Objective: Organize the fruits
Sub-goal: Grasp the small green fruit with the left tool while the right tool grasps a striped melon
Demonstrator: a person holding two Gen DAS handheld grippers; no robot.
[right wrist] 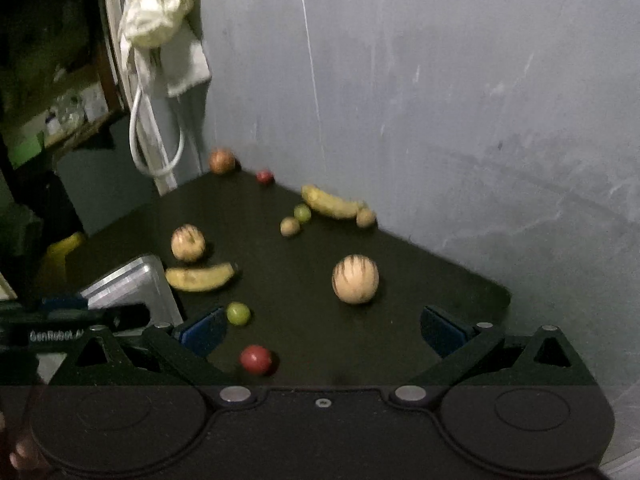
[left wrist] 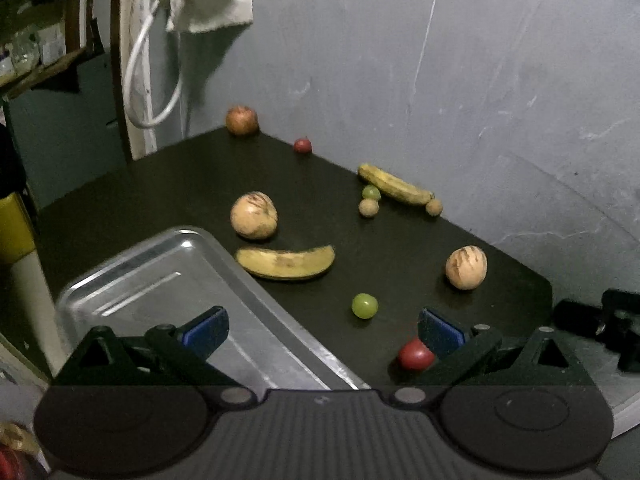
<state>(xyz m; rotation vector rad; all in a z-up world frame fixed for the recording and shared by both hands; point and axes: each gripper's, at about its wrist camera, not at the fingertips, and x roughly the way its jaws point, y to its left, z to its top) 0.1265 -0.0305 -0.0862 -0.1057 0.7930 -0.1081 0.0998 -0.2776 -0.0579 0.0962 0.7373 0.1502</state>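
**Fruit all on the table, tray waiting empty**

Fruit is lying scattered across the dark tabletop, and nothing is sitting yet in the shallow rectangular metal tray at its near left, so by my reading you are at the very start of the sorting.

You are holding the left gripper with its jaws spread wide and nothing between them; its blue-padded left finger is hanging over the tray, while the right one is sitting just beside the small round red fruit nearest you. You are holding the right gripper wide apart and empty too, over the near edge of the table.

What is waiting for you:

- the small round green fruit and the spotted yellow banana, both near the tray
- two pale striped round fruits, one by the tray and one toward the right
- a second yellow banana by the grey wall, with another green fruit and two small tan round fruits close to it
- a reddish apple-like fruit and a small red fruit at the far corner

The red fruit by your left gripper looks like the easiest first pick.
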